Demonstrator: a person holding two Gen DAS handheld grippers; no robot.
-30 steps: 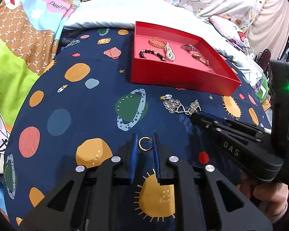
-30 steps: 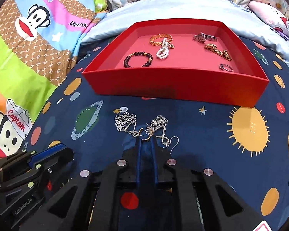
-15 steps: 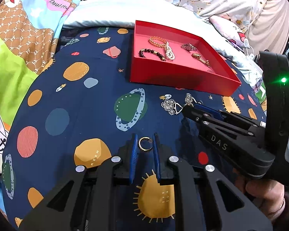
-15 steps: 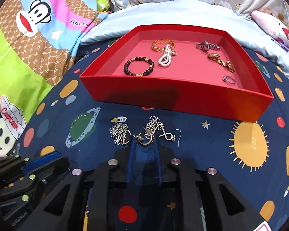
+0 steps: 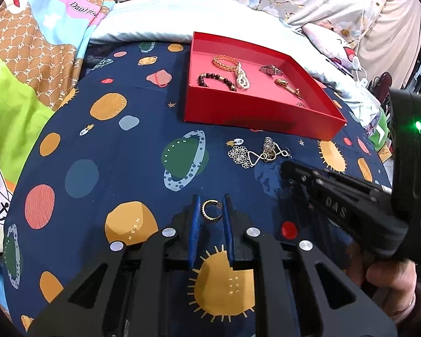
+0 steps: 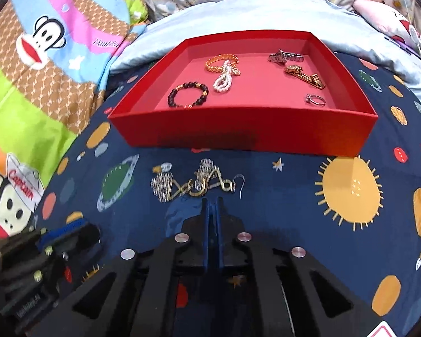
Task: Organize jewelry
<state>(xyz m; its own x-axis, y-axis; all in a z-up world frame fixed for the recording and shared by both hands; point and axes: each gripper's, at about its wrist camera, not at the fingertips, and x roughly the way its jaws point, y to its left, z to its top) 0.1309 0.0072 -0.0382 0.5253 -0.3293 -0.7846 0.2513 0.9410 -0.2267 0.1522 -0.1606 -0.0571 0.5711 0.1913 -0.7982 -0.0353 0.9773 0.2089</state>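
Note:
A red tray (image 5: 255,118) (image 6: 238,132) lies on the navy planet-print cloth and holds bracelets, watches and a ring (image 6: 315,99). A small gold ring (image 5: 210,210) lies between the blue fingers of my left gripper (image 5: 210,207), which stand apart on either side of it. A pair of silver filigree earrings (image 6: 193,184) (image 5: 255,153) lies on the cloth just in front of the tray. My right gripper (image 6: 212,200) is shut and empty, with its tips just short of the earrings.
A cartoon monkey blanket (image 6: 42,64) lies to the left. A pale blue pillow (image 6: 252,8) and floral bedding are behind the tray. The navy cloth (image 5: 112,154) spreads around the tray on all sides.
My right gripper has closed and drawn back a little from the earrings, which stay on the cloth. The left gripper and the gold ring have hardly moved.

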